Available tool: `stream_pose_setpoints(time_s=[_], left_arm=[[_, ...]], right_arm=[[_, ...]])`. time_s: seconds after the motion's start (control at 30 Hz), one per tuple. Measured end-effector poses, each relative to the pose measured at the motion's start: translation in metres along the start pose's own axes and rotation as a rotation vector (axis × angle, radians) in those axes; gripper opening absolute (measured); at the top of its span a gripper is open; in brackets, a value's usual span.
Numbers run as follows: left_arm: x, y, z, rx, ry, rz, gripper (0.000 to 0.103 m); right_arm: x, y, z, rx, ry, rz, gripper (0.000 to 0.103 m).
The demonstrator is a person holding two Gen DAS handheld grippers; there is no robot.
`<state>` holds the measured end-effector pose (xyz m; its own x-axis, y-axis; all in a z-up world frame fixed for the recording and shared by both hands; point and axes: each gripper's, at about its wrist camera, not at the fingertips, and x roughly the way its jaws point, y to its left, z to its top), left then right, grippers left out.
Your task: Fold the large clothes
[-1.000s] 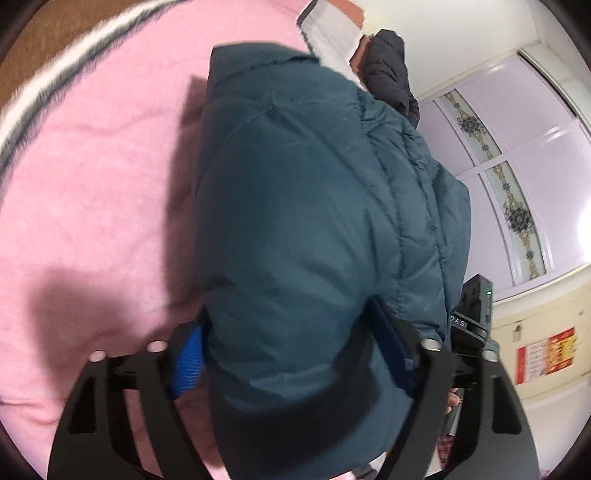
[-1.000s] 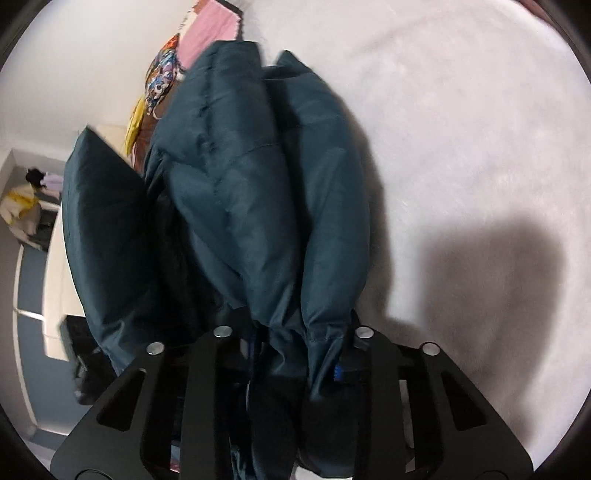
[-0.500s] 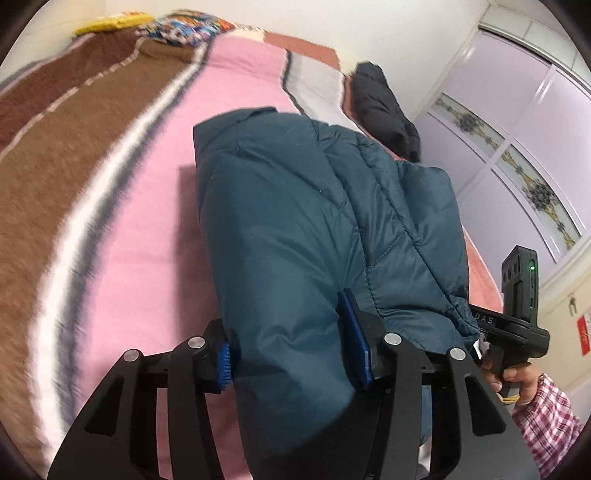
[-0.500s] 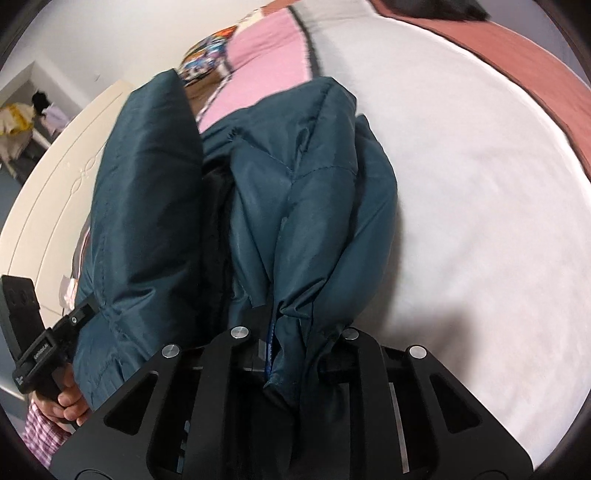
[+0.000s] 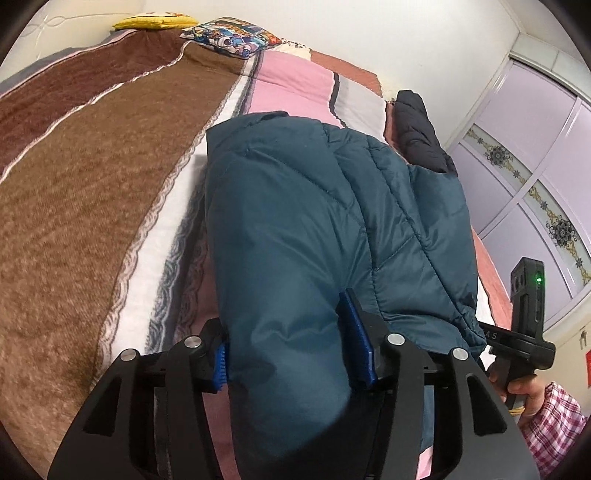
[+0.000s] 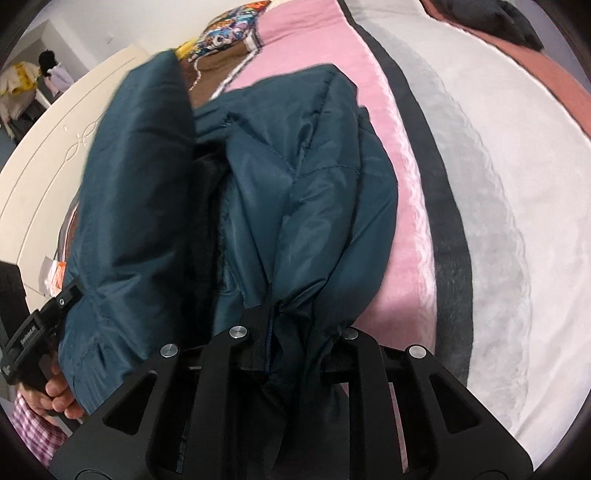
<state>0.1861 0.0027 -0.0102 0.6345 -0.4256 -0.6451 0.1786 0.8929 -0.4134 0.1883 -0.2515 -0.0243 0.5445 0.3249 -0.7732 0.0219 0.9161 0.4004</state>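
Observation:
A large teal puffer jacket (image 5: 303, 221) hangs bunched between both grippers above a striped bed blanket (image 5: 92, 177). My left gripper (image 5: 291, 354) is shut on a thick fold of the jacket, its blue pads (image 5: 356, 332) pressed against the fabric on both sides. My right gripper (image 6: 295, 332) is shut on another gathered part of the jacket (image 6: 303, 206); the fabric hides its fingertips. The jacket's far end reaches the pink stripe of the blanket (image 6: 399, 206). The other gripper shows at the edge of each view.
A black jacket (image 5: 417, 129) lies at the far side of the bed. A patterned pillow (image 5: 232, 37) and a yellow one (image 5: 155, 20) lie at the head. A wardrobe with lilac doors (image 5: 535, 155) stands to the right, a cream headboard (image 6: 55, 140) to the left.
Both grippers have lifted and tilted up with the jacket, so more of the bed shows. The jacket hangs longer beyond the fingers. The grips stay shut.

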Motion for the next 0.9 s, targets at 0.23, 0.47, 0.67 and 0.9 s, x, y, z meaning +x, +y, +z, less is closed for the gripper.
stream_pose_setpoints(time_s=[0.23,0.47,0.67,0.9], left_arm=[[-0.007,0.002,-0.003,-0.028,0.029,0.041,0.068],[-0.031,-0.007,-0.003,0.014,0.026,0.074,0.071],[-0.068,-0.016,-0.015,0.031,-0.021,0.069,0.071],[-0.085,-0.024,-0.032,0.021,-0.017,0.048,0.071]], right_arm=[[0.002,-0.009,0.017,0.084,0.038,0.014,0.031],[-0.021,-0.016,0.024,0.155,0.022,0.055,0.035],[-0.066,-0.013,0.013,0.125,-0.075,0.036,0.035],[-0.117,0.044,0.003,-0.048,-0.192,0.090,0.033]])
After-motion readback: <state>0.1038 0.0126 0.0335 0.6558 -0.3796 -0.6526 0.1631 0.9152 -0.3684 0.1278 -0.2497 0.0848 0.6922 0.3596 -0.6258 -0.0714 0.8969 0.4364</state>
